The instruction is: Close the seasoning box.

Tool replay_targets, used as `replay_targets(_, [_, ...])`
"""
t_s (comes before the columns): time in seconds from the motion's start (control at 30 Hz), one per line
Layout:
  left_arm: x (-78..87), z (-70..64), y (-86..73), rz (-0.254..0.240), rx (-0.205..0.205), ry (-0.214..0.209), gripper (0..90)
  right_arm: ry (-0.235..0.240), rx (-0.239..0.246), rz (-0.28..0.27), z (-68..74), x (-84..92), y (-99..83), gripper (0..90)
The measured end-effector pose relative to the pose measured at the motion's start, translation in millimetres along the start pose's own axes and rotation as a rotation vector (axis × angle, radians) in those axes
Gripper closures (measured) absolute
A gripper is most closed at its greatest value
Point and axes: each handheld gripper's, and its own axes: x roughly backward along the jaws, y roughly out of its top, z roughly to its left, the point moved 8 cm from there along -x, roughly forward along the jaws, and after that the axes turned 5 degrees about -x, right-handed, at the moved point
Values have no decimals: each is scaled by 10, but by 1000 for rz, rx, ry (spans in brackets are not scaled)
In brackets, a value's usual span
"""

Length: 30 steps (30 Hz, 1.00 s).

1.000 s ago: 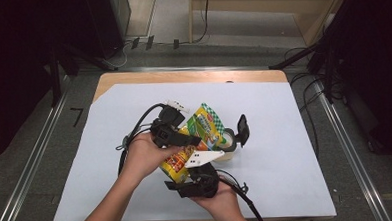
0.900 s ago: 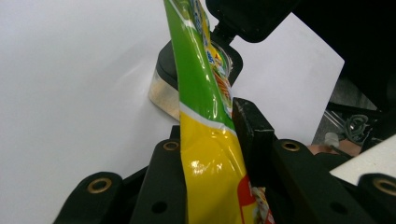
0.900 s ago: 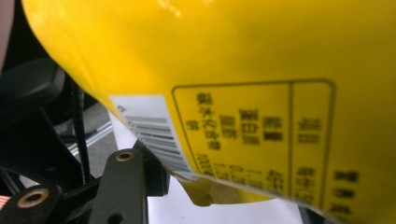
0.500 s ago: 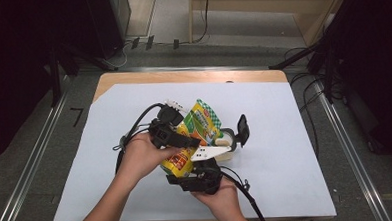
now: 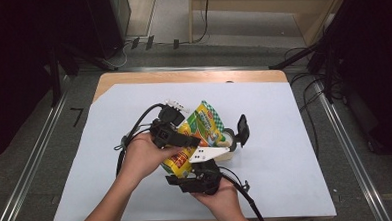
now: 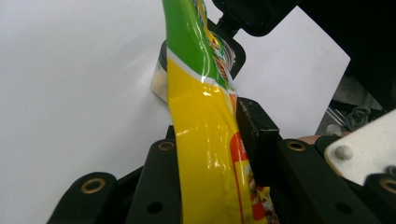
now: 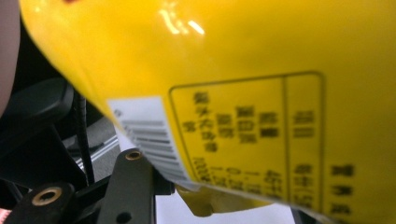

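A yellow and green snack bag [image 5: 201, 130] hangs tilted above the white table sheet [image 5: 296, 151], held between both hands. My left gripper [image 5: 185, 141] grips it from the left. In the left gripper view the bag [image 6: 205, 121] stands edge-on between the jaws of the left gripper [image 6: 210, 140], which have just been closing and now press on it. My right gripper [image 5: 192, 164] comes up from below at the bag's lower end. Its jaws have just been opening a little. In the right gripper view the bag's printed back [image 7: 243, 102] covers the pads of the right gripper [image 7: 210, 191].
A small clear jar [image 5: 228, 137] with a black lid [image 5: 243, 130] sits on the sheet just right of the bag, also seen behind the bag [image 6: 161, 79]. Cables [image 5: 134, 128] trail left of the hands. Dark floor and metal rails surround the table.
The bag's lower end and the right gripper's white plate shifted slightly up and right. Both hands stayed where they were.
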Motion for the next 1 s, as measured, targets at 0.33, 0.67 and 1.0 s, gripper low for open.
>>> replay_targets(0.33, [0, 31, 0, 13, 36, 23, 758, -85, 96, 26, 20, -34, -29, 550])
replay_targets(0.67, [-1, 32, 33, -4, 56, 12, 687, -47, 24, -3, 13, -5, 17, 595])
replay_targets(1.0, [41, 16, 41, -34, 32, -7, 625, -29, -17, -40, -23, 60, 82, 619])
